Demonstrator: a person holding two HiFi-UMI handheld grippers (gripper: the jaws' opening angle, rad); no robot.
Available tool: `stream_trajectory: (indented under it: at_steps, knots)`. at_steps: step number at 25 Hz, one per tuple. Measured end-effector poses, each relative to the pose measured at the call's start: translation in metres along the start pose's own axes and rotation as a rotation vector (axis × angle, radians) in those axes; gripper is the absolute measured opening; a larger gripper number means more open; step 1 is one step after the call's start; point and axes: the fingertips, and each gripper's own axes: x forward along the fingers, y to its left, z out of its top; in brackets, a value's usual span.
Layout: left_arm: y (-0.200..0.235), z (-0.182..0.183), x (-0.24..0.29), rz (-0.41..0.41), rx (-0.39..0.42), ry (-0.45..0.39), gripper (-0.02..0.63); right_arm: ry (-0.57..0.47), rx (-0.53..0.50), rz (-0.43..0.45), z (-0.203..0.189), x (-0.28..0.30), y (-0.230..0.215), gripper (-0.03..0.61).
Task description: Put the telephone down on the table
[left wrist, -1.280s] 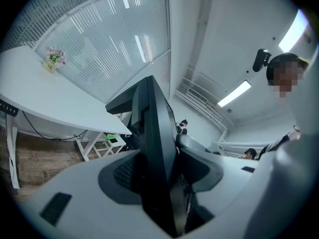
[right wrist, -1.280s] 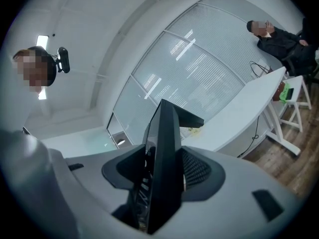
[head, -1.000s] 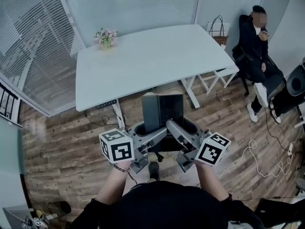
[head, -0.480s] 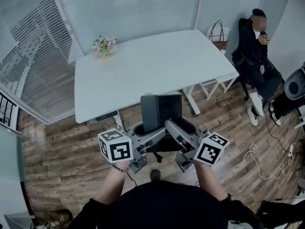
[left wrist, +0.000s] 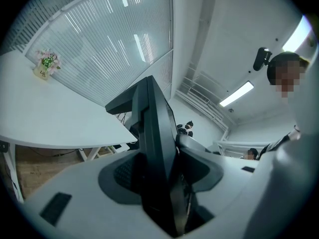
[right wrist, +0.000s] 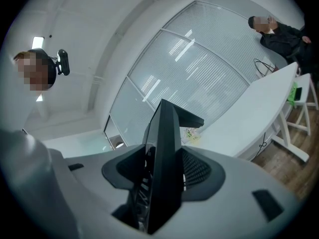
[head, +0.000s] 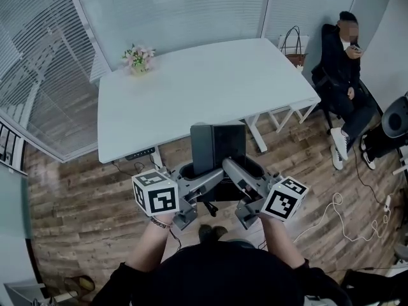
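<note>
At the far left, a glass wall (head: pixel 38 62) lined with fine horizontal slat blinds runs along a floor (head: pixel 76 196) of rough, mottled wooden planks. A small pot of pink flowers (head: pixel 139 56) stands at the far left corner of the desk (head: pixel 204 88), a smooth white slab with rounded corners on white legs.

In front of the desk's near edge, the left gripper (head: pixel 215 177) reaches in from its black-and-white marker cube (head: pixel 156 195). Its matt grey moulded jaws are closed on the telephone (head: pixel 217 146), with the dark textured pads pressed against both faces. In the left gripper view the gripper (left wrist: pixel 159 176) grips the lower part of the telephone (left wrist: pixel 154 133), which rises between the jaws as a thin, dark, hard-edged plate.

The telephone is a flat, dark grey rectangular body. It is held upright in the air over the floor, just short of the desk and not resting on it.

The right gripper (head: pixel 231 168), with its own cube (head: pixel 285 199), clamps the same telephone from the other side. The right gripper view shows this gripper (right wrist: pixel 159 176) with its ribbed black pads tight on the slab (right wrist: pixel 164 148).

Farther right, a person in dark clothes (head: pixel 344 62) sits on a chair by the wall. A pale cable (head: pixel 338 215) loops across the planks.
</note>
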Motion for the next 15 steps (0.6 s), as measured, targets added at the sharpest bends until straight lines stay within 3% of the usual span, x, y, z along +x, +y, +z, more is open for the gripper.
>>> stream_trajectory:
  at_steps: [15]
  knots:
    - [0.009, 0.001, -0.009, 0.023, -0.016, -0.010, 0.249, 0.022, 0.021, 0.001, -0.008, 0.010, -0.001, 0.212]
